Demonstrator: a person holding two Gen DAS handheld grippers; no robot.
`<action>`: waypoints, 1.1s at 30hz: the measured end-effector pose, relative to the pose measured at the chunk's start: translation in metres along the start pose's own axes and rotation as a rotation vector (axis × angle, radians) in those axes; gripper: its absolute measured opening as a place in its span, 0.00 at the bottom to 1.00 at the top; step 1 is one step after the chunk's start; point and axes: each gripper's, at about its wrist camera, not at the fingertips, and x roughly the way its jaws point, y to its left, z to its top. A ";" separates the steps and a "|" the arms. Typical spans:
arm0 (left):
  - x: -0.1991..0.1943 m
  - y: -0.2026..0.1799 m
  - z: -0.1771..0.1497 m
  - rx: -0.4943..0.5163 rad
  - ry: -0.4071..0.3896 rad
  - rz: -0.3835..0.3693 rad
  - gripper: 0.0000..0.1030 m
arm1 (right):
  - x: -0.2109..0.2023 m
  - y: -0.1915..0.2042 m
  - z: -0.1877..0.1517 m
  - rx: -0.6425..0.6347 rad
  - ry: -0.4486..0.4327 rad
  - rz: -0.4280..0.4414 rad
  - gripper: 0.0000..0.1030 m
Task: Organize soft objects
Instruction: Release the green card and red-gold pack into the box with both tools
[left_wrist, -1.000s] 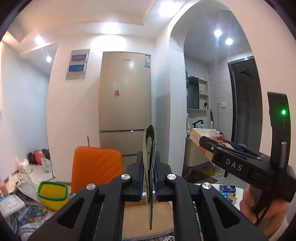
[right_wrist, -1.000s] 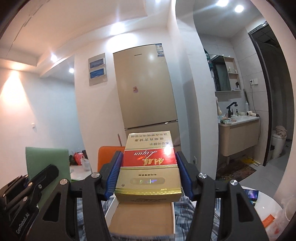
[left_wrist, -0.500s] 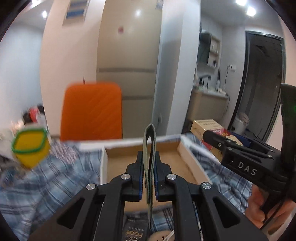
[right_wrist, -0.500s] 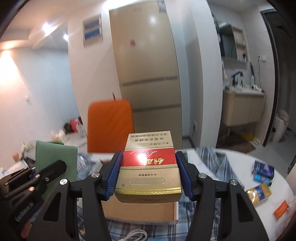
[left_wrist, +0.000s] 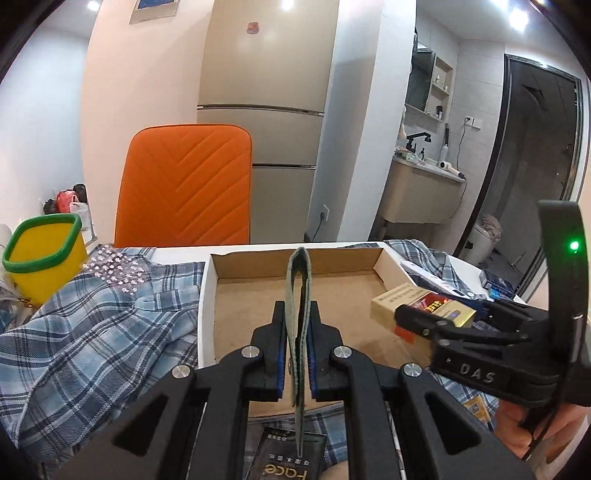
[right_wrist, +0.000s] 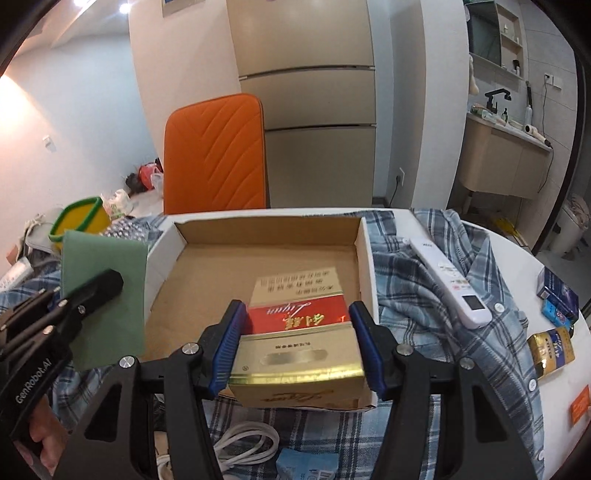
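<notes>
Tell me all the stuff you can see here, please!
box: 1, cardboard, middle of table
cloth: 1, green, folded, in left gripper
pack: 1, red and gold, in right gripper, over the box
shirt: 1, blue plaid, spread under the box
remote: 1, white, on shirt right of box
tub: 1, yellow with green rim, far left
chair: 1, orange, behind table
fridge: 1, beige, by the wall
cable: 1, white, near edge
hand: holding right gripper
</notes>
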 end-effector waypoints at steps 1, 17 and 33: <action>-0.001 -0.001 0.000 0.001 -0.004 0.000 0.09 | 0.000 0.001 -0.001 -0.003 0.002 -0.001 0.55; -0.013 0.003 0.002 -0.011 -0.076 0.074 0.82 | -0.009 -0.002 0.004 0.019 -0.048 -0.035 0.72; -0.075 -0.016 0.019 -0.029 -0.239 0.113 0.82 | -0.055 -0.002 0.017 0.027 -0.170 -0.047 0.72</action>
